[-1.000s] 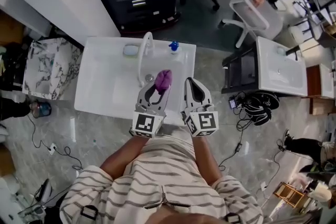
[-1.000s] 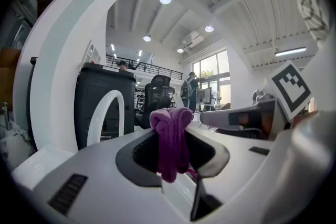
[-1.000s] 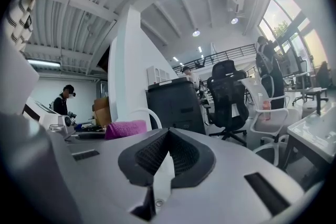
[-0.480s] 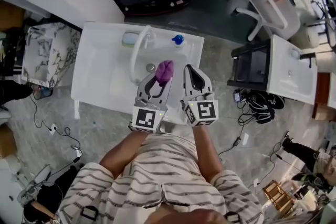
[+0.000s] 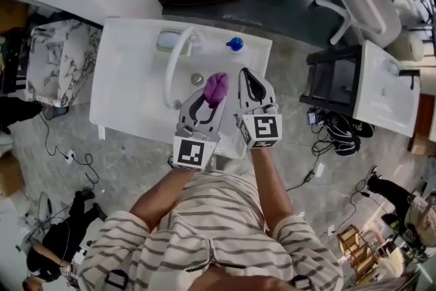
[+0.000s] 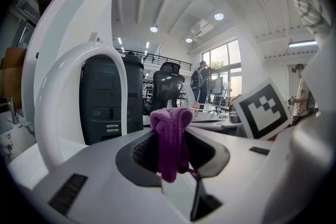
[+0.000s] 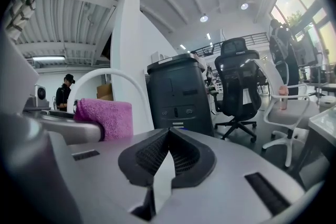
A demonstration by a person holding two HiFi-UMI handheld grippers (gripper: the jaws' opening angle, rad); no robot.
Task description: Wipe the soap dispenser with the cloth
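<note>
- The left gripper (image 5: pixel 208 104) is clamped on a bunched purple cloth (image 5: pixel 216 86), which pokes out past its tips over the white sink (image 5: pixel 129 95).
- The right gripper (image 5: pixel 248 82), just beside it, has its jaws pressed together, empty.
- The blue-topped soap dispenser (image 5: pixel 235 44) stands at the sink's back edge, beyond both grippers and apart from the cloth.
- A white arched faucet (image 5: pixel 172 71) curves left of the cloth.

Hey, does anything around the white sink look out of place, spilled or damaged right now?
Nothing stands out. The white sink shows no spill or damage, the blue-capped soap dispenser stands on its back rim, and the bunched purple cloth is clamped in the left claw.
</note>
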